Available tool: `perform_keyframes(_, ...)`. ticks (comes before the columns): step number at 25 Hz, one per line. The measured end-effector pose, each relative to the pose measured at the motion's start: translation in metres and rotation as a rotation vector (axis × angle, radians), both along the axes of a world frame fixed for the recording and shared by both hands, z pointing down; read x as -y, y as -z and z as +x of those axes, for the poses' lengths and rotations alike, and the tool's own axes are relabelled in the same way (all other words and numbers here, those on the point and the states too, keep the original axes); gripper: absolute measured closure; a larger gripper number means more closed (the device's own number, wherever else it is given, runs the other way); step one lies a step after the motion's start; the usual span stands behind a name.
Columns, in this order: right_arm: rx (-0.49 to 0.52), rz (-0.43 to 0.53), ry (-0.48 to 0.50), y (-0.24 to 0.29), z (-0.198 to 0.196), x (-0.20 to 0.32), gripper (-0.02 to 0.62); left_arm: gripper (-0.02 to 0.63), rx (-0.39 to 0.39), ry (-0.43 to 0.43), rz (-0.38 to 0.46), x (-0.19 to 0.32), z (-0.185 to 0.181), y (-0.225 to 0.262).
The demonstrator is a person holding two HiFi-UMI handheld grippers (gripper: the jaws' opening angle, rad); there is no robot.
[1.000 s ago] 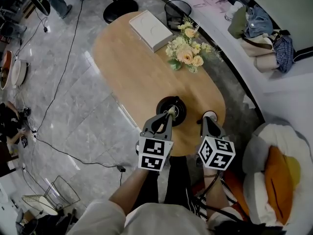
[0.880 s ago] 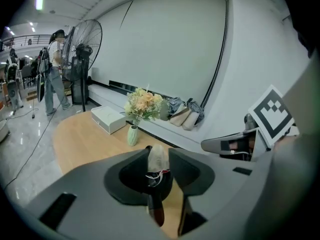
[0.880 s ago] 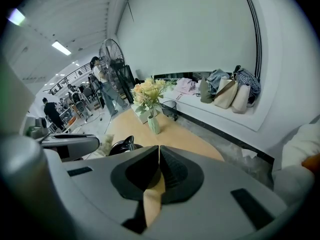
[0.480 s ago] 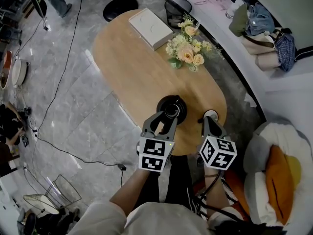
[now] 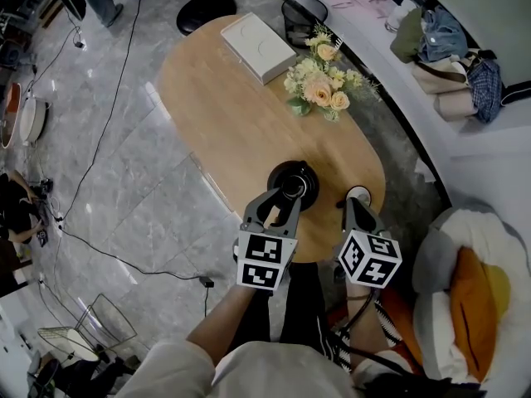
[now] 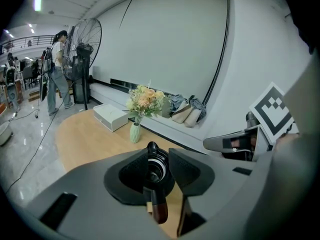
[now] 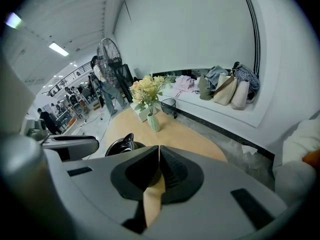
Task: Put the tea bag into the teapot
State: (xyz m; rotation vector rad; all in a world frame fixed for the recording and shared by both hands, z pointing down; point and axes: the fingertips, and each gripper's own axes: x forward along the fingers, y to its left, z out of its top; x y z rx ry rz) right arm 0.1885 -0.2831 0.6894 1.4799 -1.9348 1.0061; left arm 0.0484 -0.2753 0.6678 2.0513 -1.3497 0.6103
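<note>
Item 1. Left tongs (image 5: 284, 197) (image 6: 165, 156): mine, held above the near end of the desk (image 5: 224, 114). The jaws stand apart and released, with nothing gripped between them. My left gripper view looks through the gap straight down at the teapot.

Item 2. Right tongs (image 5: 353, 202) (image 7: 158, 159): level with the left pair, over the desk's near right edge. The jaws are pressed together, and no object shows between them.

Item 3. Teapot (image 5: 294, 177) (image 6: 157, 166): black and round, standing upright on the desk right under the left tongs. Its mouth is uncovered and ringed by a bright rim, and its inside is dark. A reddish-brown handle (image 6: 159, 210) points back toward me.

Item 4. Tea bag: I cannot make it out in any view, and I cannot tell whether it lies inside the dark teapot.

Item 5. Small white round object (image 5: 357, 193): on the desk just ahead of the right tongs. It is too small to identify.

Item 6. Vase of flowers (image 5: 318, 89) (image 6: 135, 132): pale green, with cream and peach blooms, standing mid-desk beyond the teapot and well apart from it.

Item 7. White box (image 5: 255, 48) (image 6: 111, 116): flat, at the desk's far end.

Item 8. Surroundings: a black mesh wastebasket (image 5: 300, 19) on the floor past the desk, a standing fan (image 6: 85, 39), and bags (image 5: 448, 48) on the white ledge.
</note>
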Motion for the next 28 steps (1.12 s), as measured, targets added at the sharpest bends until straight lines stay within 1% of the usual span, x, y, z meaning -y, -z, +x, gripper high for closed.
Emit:
perform_keyframes(8, -0.001, 0.008, 0.012, 0.008, -0.007, 0.000, 0.560, 0.477, 0.003, 0.009, 0.013, 0.000, -0.006, 0.009)
perform_keyframes(13, -0.003, 0.023, 0.015, 0.021, -0.008, -0.001, 0.560, 0.494, 0.004, 0.015, 0.034, 0.000, -0.010, 0.024)
perform_keyframes(16, -0.007, 0.037, 0.022, 0.031, -0.009, -0.001, 0.560, 0.522, -0.001, 0.023, 0.051, 0.000, -0.014, 0.036)
perform_keyframes(28, -0.003, 0.114, 0.070, 0.085, -0.022, 0.000, 0.560, 0.574, 0.009, 0.059, 0.117, -0.011, -0.026, 0.086)
